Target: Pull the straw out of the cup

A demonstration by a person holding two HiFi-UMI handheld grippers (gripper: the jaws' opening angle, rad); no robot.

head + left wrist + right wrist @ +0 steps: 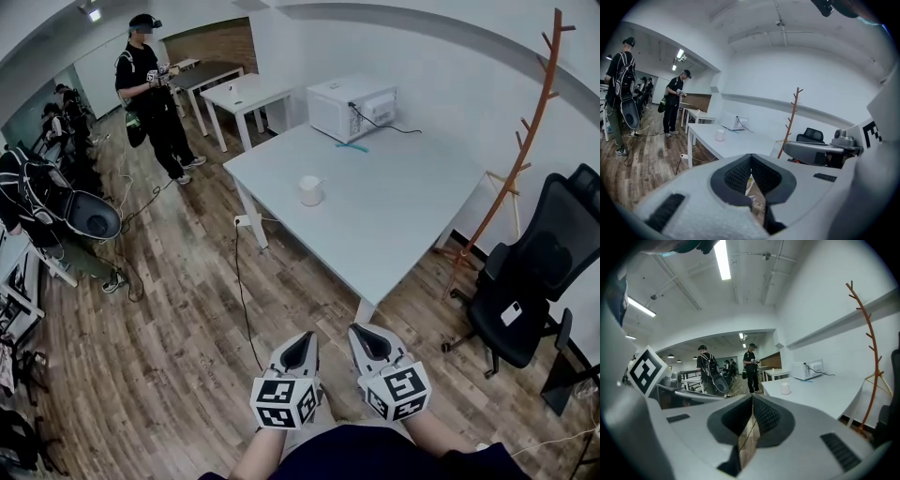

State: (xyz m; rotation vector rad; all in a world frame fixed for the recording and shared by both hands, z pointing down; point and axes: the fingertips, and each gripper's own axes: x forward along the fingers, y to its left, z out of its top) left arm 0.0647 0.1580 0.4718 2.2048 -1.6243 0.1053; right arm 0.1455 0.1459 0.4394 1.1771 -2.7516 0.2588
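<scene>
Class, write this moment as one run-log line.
left gripper: shut, empty | right gripper: shut, empty | cup: on table, far from both

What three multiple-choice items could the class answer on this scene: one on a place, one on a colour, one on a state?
1. Where does the cup stand?
A under the table
B on the white table
C held up in the air

2. What colour is the office chair?
A black
B red
C white

3. How are the left gripper and the right gripper?
A both shut on the cup
B both wide open over the cup
C both shut and empty, short of the table

Answers:
1 B, since the head view shows the cup sitting on the tabletop.
2 A, since the chair's seat, back and base are all black.
3 C, since each gripper view shows the jaw tips together with nothing between them, and the head view shows both grippers over the floor, near the person.
</scene>
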